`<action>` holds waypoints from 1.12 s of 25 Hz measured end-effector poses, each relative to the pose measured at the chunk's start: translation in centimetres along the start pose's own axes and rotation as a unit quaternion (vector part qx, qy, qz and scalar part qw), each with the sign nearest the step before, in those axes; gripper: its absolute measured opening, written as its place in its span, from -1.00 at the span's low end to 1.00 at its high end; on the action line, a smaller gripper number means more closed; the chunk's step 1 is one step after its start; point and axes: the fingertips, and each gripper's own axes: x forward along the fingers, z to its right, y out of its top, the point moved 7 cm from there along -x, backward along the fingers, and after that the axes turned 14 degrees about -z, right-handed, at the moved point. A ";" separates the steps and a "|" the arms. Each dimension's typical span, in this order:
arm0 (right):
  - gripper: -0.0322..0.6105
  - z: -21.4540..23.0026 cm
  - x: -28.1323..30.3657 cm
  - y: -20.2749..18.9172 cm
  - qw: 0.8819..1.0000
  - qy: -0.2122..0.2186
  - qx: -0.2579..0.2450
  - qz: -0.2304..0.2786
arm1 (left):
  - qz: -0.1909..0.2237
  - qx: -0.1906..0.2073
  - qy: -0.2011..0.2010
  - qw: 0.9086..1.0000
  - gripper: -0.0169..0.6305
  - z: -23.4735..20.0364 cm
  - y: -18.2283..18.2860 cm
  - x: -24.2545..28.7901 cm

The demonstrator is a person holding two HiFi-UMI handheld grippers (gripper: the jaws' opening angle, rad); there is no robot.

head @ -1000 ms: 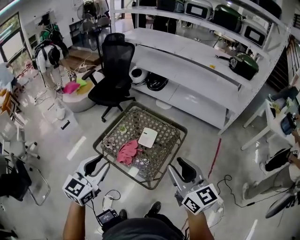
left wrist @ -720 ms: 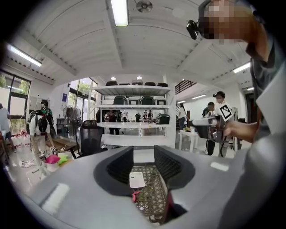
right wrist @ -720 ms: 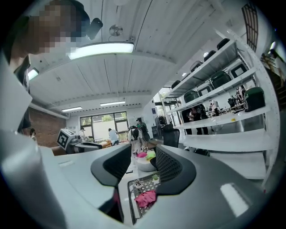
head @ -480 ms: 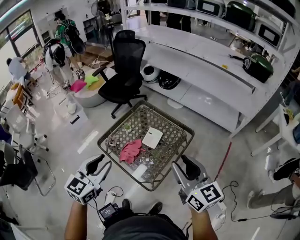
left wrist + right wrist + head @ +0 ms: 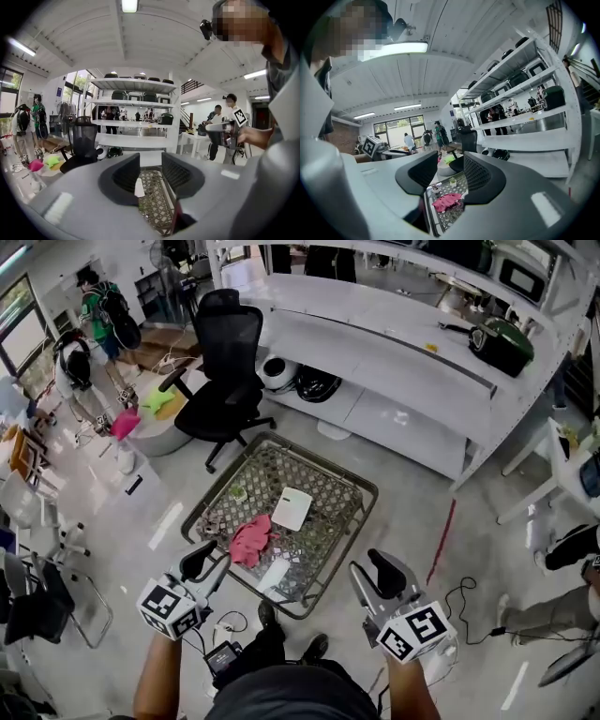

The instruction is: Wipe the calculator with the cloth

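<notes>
Head view: pink cloth crumpled on lattice table, white calculator flat just beside it, on side away from person. Both grippers near table's near edge, touching neither.
Left gripper view: jaws narrowly apart, nothing between; cloth out of sight.
Right gripper view: jaws narrowly apart, empty; cloth visible beyond gap.

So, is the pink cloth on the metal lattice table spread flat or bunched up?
Bunched up: the pink cloth lies in a rumpled heap on the metal lattice table, close to the flat white calculator.
</notes>
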 end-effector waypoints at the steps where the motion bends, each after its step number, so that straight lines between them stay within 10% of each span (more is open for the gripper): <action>1: -0.40 0.2 0.1 0.0 1.000 -0.008 0.004 0.000 | -0.002 0.002 -0.008 1.000 -0.45 -0.4 0.1 0.7; 28: -0.40 -3.3 11.9 3.3 0.989 -0.141 0.017 -0.035 | -0.066 -0.011 -0.155 0.986 -0.43 -15.7 -3.7 14.8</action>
